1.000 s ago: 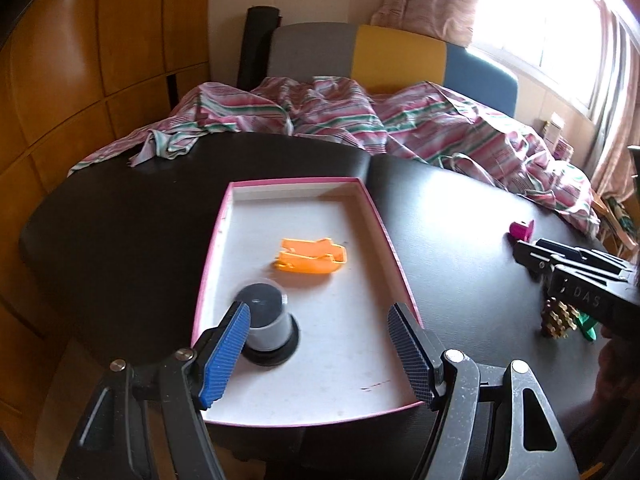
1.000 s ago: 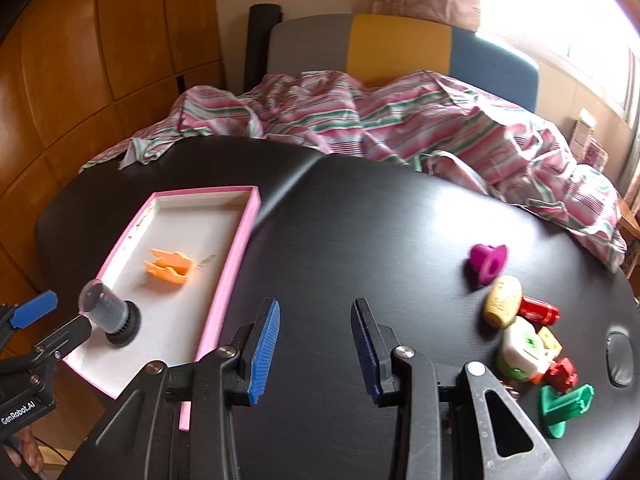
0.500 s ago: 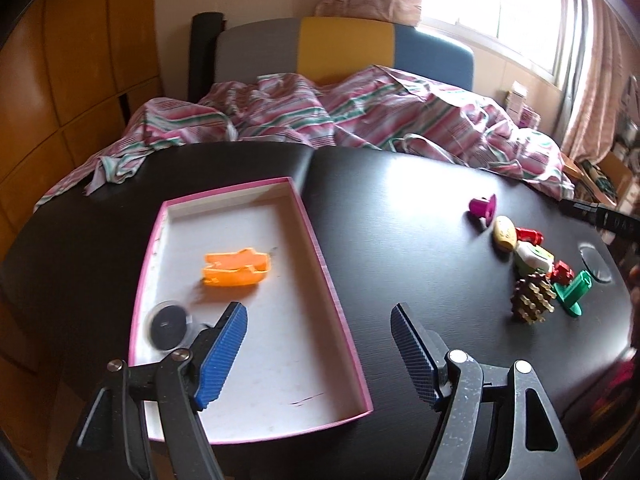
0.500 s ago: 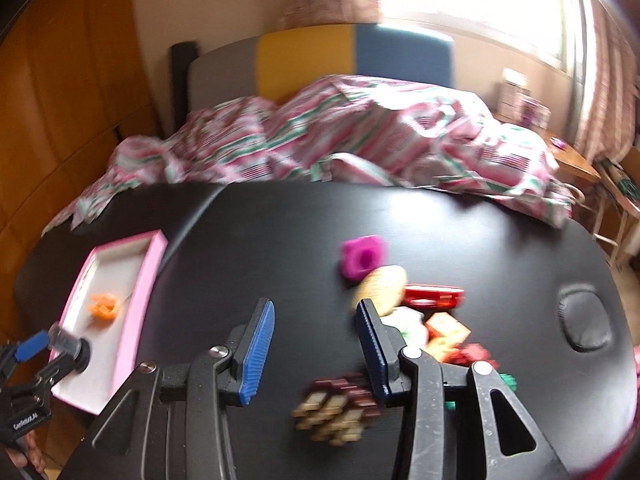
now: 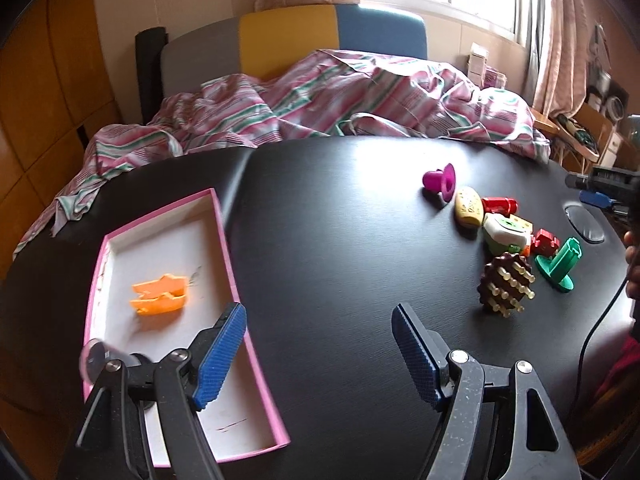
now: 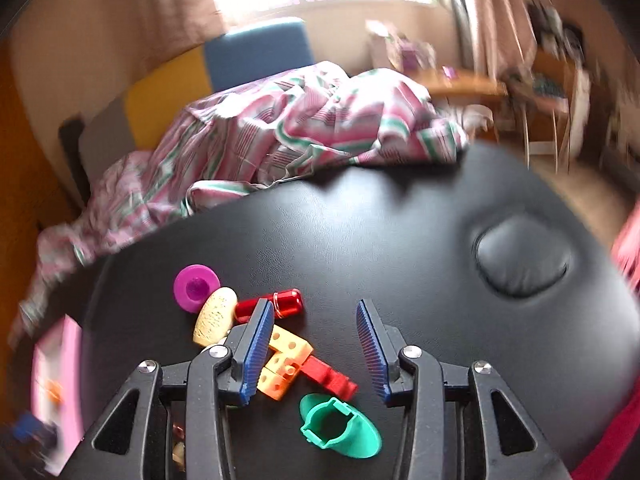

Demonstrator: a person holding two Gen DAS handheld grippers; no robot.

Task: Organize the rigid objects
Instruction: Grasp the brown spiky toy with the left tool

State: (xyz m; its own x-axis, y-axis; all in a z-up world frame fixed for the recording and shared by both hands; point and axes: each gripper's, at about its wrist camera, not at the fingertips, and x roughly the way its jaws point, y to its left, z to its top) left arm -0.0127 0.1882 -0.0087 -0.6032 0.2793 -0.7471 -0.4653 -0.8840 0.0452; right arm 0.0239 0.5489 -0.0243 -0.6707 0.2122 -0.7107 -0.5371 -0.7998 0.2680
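A wide bare stretch of black tabletop point(image 5: 332, 240) runs between the pink-rimmed tray point(image 5: 232, 264) at the left and the toy cluster at the right, broad enough for either tongs to pass. The left tongs point(image 5: 316, 356) hang spread over the tray's near right rim. At the right the way is crowded: magenta funnel point(image 5: 440, 182), beige oval piece point(image 5: 468, 212), red cylinder point(image 5: 500, 205), spiked brown block point(image 5: 506, 288) and green stand point(image 5: 560, 264) sit close together. The right tongs point(image 6: 312, 344) straddle the yellow holed blocks point(image 6: 286, 360). Far off, a striped blanket point(image 5: 320, 100) overlaps the tabletop edge
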